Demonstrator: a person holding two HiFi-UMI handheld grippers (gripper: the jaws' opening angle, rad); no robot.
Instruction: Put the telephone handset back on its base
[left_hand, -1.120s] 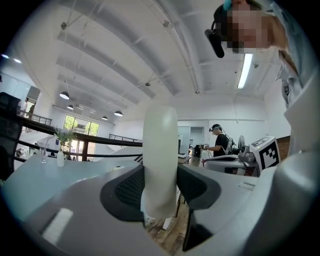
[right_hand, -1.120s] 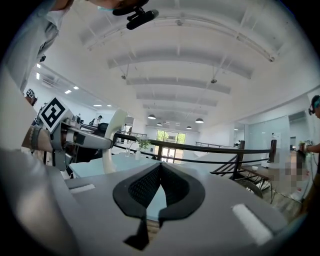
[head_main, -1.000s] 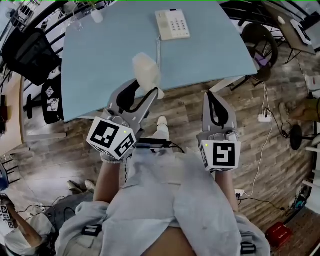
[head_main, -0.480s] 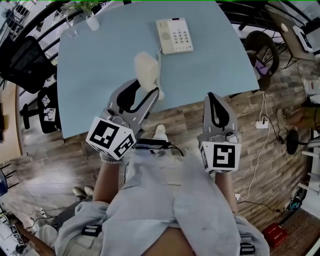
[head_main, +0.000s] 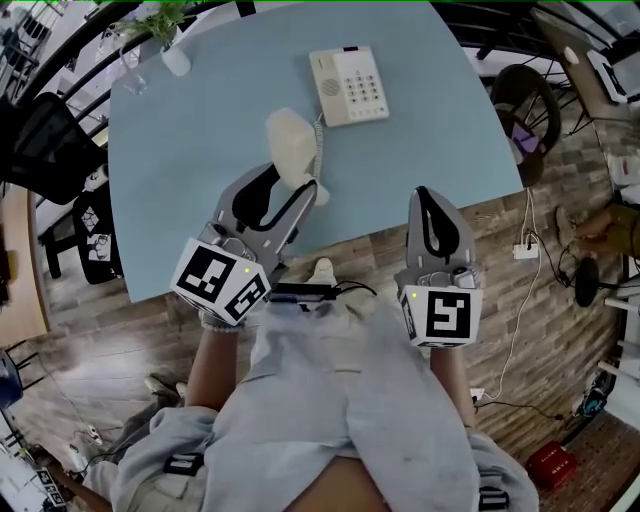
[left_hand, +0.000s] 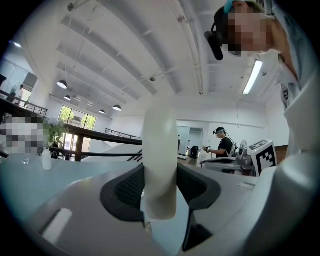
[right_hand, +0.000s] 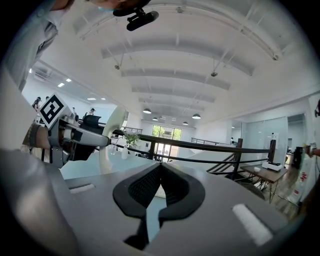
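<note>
The cream telephone handset (head_main: 291, 148) stands upright between the jaws of my left gripper (head_main: 296, 190), which is shut on it near the table's front edge. In the left gripper view the handset (left_hand: 159, 165) fills the gap between the two black pads. Its coiled cord (head_main: 319, 135) runs back to the cream telephone base (head_main: 349, 85), which lies with its keypad up at the far middle of the light blue table (head_main: 430, 150). My right gripper (head_main: 428, 196) is shut with nothing in it, over the table's near right edge. From the right gripper view the handset (right_hand: 111, 135) shows at the left.
A small potted plant in a white vase (head_main: 172, 50) and a clear glass (head_main: 131, 75) stand at the table's far left corner. Black chairs (head_main: 45, 150) sit left of the table, a brown stool (head_main: 520, 85) to its right. Cables (head_main: 530, 270) trail on the wood floor.
The table and telephone base sit lower in the head view than a second ago. Both grippers hold much the same places, the handset still held in the left one.
</note>
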